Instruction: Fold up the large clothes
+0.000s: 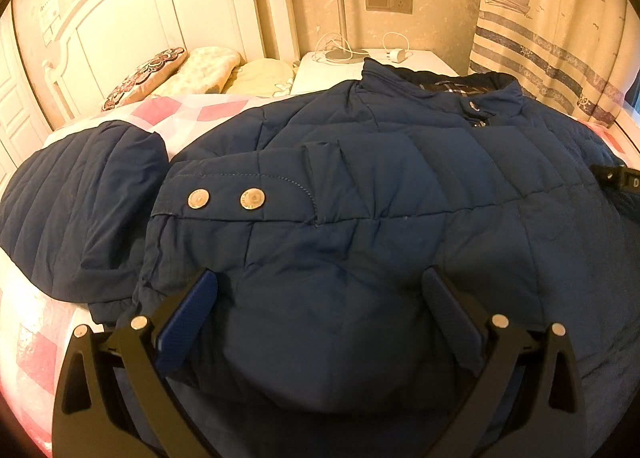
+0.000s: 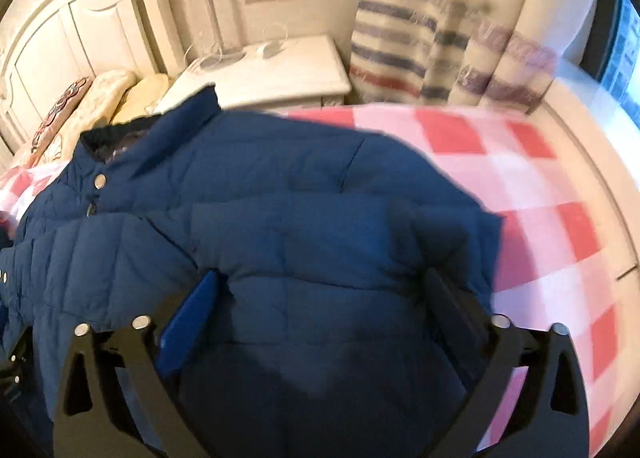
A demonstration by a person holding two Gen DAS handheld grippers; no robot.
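Jacket point(image 1: 360, 185), a dark blue quilted one, lies spread on the bed point(image 2: 540, 217), whose cover is checked in pink and white; its collar point(image 1: 440, 89) points toward the headboard point(image 1: 132, 5) and the white nightstand point(image 2: 272, 73). One sleeve point(image 1: 280, 193) is already laid across the chest, its cuff with two metal snaps point(image 1: 226, 198) resting on the front panel. The other side looks brought in too: in the right wrist view a padded layer lies over the body with its edge just inside the checked cover. A separate dark quilted piece point(image 1: 80, 209), probably the hood, lies just beside the jacket on the cover, apart from the folding. So I judge the sleeves done and the lengthwise fold, hem up toward the collar, not yet made; the bundle is still long.

The left tool point(image 1: 320, 298) hangs over the lower part of the jacket, jaws wide, with a bulge of padding between the fingers point(image 1: 192, 318), but I cannot see the pads pressing on it. The right tool point(image 2: 324, 298) is also spread wide over the jacket's lower right part, near where the fabric meets the cover; this view is blurred, and the cloth between its fingers looks loose, not pinched. Both tools point down at the hem end, well placed to take it
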